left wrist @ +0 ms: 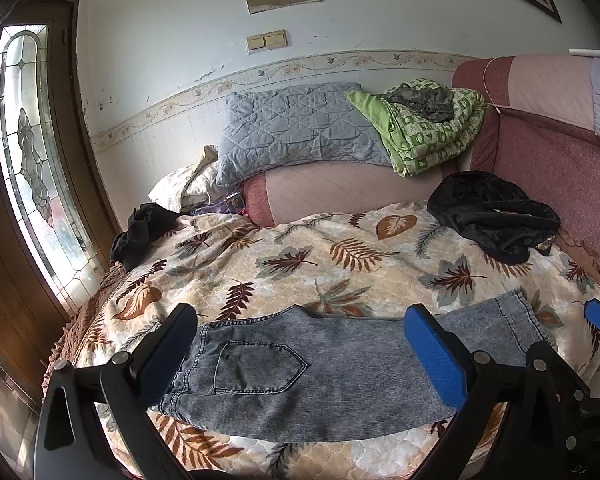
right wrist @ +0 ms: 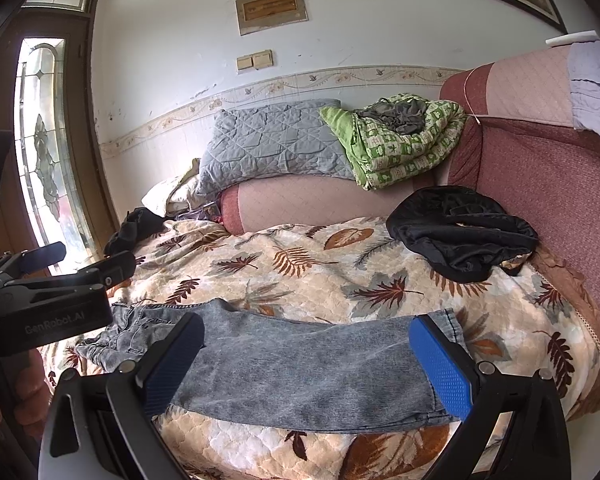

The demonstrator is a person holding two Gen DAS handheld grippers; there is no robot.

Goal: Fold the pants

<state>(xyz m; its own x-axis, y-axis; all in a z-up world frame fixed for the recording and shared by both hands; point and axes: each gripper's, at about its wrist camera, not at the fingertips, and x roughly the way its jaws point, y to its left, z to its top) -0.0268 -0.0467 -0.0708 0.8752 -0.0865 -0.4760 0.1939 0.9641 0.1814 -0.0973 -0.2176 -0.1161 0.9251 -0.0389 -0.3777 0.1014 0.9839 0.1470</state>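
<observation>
Both tools are up and wide open! The left gripper [left wrist: 300, 344] hangs with its fingers spread, nothing between them, framing the waist end of the grey jeans [left wrist: 320, 376] at 6 o'clock in its view, the back pocket [left wrist: 256, 368] showing face up between the jaws. Over on the other side the right gripper [right wrist: 306, 354] is spread as well, straddling the leg end, hem [right wrist: 454, 326] peeking past the blue pad at 4 o'clock (no contact that I can see from either tool). The jeans appear doubled leg on leg, lying across the near edge of the leaf-print bedspread [left wrist: 320, 256], which would suit one tool per end for the next fold; my read is the lengthwise fold is done and the crosswise one is still to come. In the right view the left tool sits out at 9 o'clock, over the bunched waistband. Further out: a black garment [left wrist: 492, 216] at 2 o'clock, another dark bundle [left wrist: 140, 232] at 10 o'clock, and a grey quilted pillow [left wrist: 296, 128] beside a green blanket [left wrist: 428, 128] at 12 o'clock, all well apart from the work.
</observation>
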